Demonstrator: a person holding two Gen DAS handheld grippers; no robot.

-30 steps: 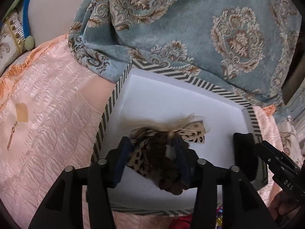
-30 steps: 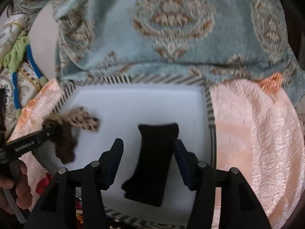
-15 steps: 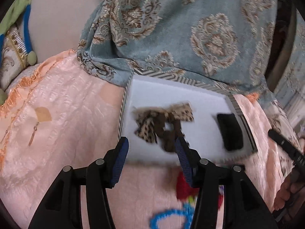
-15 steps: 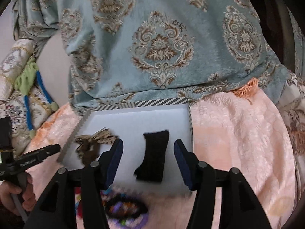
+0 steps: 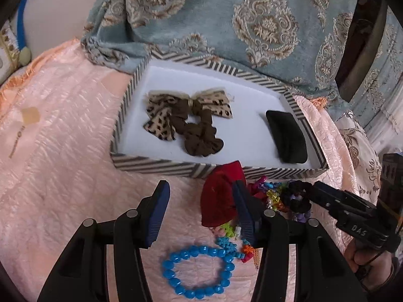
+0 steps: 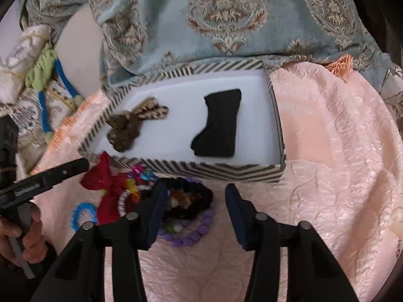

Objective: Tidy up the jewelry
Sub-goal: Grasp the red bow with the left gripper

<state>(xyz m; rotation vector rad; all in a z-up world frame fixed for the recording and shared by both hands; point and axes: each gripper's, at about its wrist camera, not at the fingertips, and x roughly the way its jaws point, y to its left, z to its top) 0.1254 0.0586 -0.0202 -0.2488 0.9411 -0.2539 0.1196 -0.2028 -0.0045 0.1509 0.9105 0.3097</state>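
A striped-rim box [image 5: 156, 162] with a white floor holds a leopard-print bow scrunchie [image 5: 186, 118] on the left and a black cloth piece [image 5: 287, 136] on the right; the box [image 6: 216, 170], the scrunchie [image 6: 128, 128] and the black piece [image 6: 219, 128] also show in the right wrist view. In front of the box lies a pile: a red bow [image 5: 219, 196], a blue bead bracelet [image 5: 196, 271], a black scrunchie [image 6: 194, 196] and a purple bead bracelet [image 6: 191, 234]. My left gripper [image 5: 199, 211] is open and empty, above the bedspread beside the red bow. My right gripper [image 6: 194, 214] is open and empty, above the pile's right edge.
A pink quilted bedspread [image 5: 63, 163] covers the surface. A blue patterned cushion [image 5: 226, 17] stands right behind the box. An earring on a small card [image 5: 25, 123] lies at the far left. A rolled cloth with blue cord [image 6: 42, 75] lies at the left.
Both grippers let go of their items inside the box and drew back toward me. The scrunchie and the black piece now lie in the box. The pile has come into view.
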